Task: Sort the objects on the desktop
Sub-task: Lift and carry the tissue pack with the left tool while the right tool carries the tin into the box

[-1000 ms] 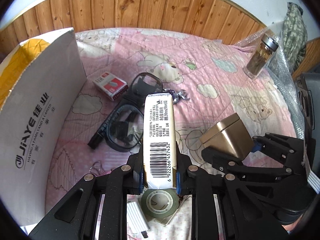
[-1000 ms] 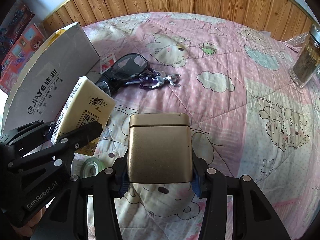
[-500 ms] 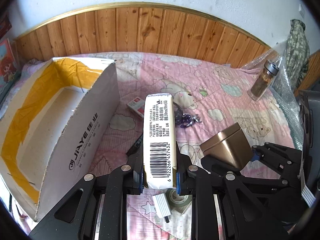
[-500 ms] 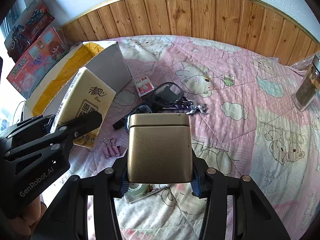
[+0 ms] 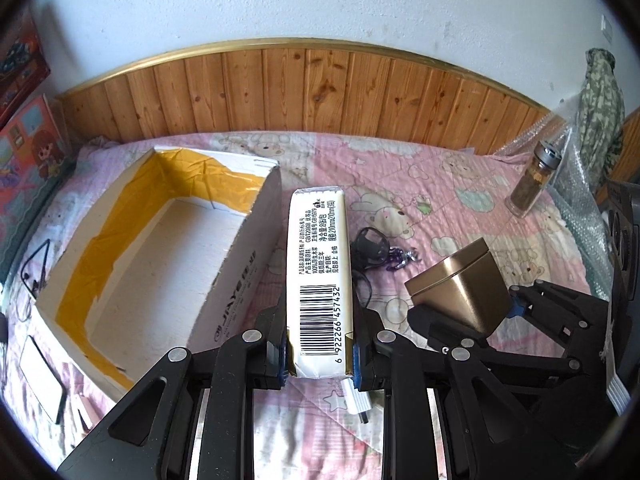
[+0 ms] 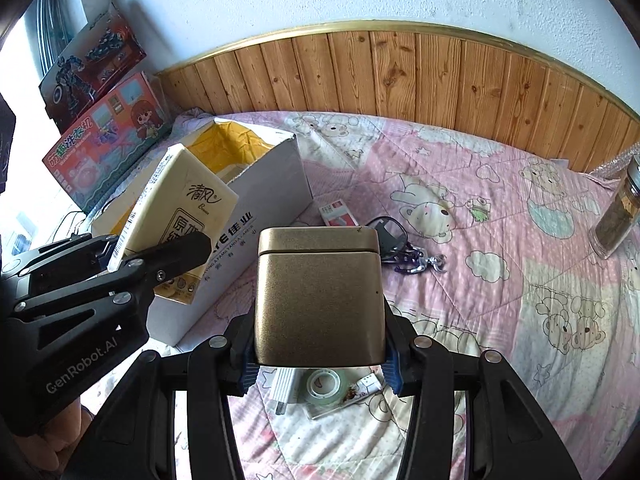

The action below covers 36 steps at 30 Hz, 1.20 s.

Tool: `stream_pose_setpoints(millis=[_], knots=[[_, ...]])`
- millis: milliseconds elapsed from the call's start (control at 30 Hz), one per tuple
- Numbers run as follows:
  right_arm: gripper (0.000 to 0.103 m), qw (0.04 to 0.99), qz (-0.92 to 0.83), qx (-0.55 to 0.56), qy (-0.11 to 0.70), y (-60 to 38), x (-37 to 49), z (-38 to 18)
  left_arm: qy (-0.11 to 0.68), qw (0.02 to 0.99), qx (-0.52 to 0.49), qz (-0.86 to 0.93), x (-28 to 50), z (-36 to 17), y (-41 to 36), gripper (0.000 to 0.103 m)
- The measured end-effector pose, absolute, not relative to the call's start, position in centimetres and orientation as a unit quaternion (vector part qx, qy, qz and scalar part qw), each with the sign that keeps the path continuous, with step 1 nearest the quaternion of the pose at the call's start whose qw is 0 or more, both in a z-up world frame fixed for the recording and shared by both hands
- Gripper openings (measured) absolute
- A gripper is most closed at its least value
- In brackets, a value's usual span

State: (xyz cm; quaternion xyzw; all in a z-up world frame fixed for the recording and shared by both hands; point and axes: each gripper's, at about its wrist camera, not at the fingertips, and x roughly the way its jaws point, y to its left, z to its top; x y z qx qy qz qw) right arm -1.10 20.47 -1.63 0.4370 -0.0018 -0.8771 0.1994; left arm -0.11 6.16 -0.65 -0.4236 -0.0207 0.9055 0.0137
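Both loads have been lifted well clear of the bed since the earlier frames, and the open top of the cardboard box (image 5: 160,256) is now looked into from above instead of its side wall being faced. At the left, the box is seen lying on the pink quilt (image 5: 460,184), its floor bare. Just to its right, the tissue pack (image 5: 318,280) is held on edge by the left tongs (image 5: 320,354), which are closed narrowly on its near end. Further right, the gold tin (image 6: 318,296) is clamped across its sides by the right tongs (image 6: 318,364), set wider. Glasses (image 6: 386,232), a keychain (image 6: 416,262), a small red and white box (image 6: 338,213), a tape roll (image 6: 322,384) and a jar (image 6: 618,216) are left on the quilt. For a clean drop, the pack is best carried leftward over the box wall and lowered inside before the grip is eased; the tin should be kept level and well apart from the pack.
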Motion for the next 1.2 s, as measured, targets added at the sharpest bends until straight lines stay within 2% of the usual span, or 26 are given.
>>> stream_pose_setpoints(millis=[267, 767, 1200], knots=[[0.049, 0.22, -0.878, 0.425, -0.01, 18.2, -1.3, -0.3, -0.027, -0.005, -0.427, 0.904, 0.3, 0.9, 1.8, 0.022], [0.049, 0.261, -0.873, 0.41, 0.038, 11.1, -0.4, 0.2, -0.147, -0.024, -0.441, 0.885, -0.7, -1.0, -9.2, 0.022], [0.049, 0.264, -0.868, 0.413, 0.076, 5.0, -1.8, 0.7, -0.186, -0.038, -0.452, 0.871, -3.1, -2.9, -11.5, 0.022]])
